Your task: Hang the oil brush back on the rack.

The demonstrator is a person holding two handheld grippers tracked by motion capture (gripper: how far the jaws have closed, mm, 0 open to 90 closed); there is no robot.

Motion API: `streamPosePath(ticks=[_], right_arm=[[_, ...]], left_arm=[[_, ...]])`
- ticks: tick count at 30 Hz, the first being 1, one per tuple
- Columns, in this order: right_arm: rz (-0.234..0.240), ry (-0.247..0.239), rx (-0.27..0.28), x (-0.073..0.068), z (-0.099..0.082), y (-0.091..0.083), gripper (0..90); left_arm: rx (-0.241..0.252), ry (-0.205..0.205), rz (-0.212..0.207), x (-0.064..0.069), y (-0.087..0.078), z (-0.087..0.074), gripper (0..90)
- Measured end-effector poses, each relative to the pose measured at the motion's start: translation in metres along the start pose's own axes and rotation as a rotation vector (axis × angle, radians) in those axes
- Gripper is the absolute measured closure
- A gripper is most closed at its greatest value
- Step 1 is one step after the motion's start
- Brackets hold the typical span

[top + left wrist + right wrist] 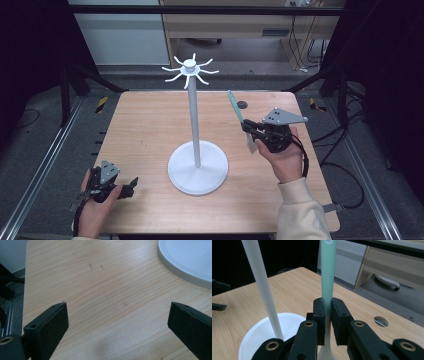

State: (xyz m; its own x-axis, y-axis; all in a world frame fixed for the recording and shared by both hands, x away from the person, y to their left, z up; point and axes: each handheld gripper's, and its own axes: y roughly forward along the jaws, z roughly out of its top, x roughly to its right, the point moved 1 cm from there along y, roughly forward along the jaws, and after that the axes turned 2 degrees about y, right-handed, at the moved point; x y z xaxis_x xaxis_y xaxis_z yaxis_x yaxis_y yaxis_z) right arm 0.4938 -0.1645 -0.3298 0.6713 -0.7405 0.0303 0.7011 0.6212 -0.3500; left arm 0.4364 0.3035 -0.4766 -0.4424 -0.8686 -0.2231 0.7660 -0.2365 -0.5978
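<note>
While the right gripper [251, 131] clamps a green-handled utensil [235, 107] upright beside the hook stand [194, 120], the left gripper [131, 184] rests open on the counter [145, 125]. Likely next: hang it on a hook.

I see a light wooden counter [145, 130]. A white stand [198, 172] rests on it with its round base, between my two hand-held grippers.

No text, label, brand or number can be read anywhere. The mint-green plastic handle [328, 272] carries a small white mark at its top end, too blurred and cropped to make out.
</note>
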Motion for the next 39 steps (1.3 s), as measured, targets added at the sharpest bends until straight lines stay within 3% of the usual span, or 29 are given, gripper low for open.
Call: streamPosePath(ticks=[16,25,39], right_arm=[[-0.007,-0.03,0.067,-0.016,0.018,-0.014,82.1],[0.004,-0.071,0.119,-0.034,0.034,-0.026,82.1],[0.014,-0.076,0.159,-0.044,0.043,-0.035,82.1]], left_arm=[[-0.002,0.002,-0.001,0.0,0.0,0.0,2.7],[-0.004,0.004,-0.002,0.0,0.0,0.0,2.8],[0.001,0.004,-0.001,0.0,0.001,-0.001,2.7]])
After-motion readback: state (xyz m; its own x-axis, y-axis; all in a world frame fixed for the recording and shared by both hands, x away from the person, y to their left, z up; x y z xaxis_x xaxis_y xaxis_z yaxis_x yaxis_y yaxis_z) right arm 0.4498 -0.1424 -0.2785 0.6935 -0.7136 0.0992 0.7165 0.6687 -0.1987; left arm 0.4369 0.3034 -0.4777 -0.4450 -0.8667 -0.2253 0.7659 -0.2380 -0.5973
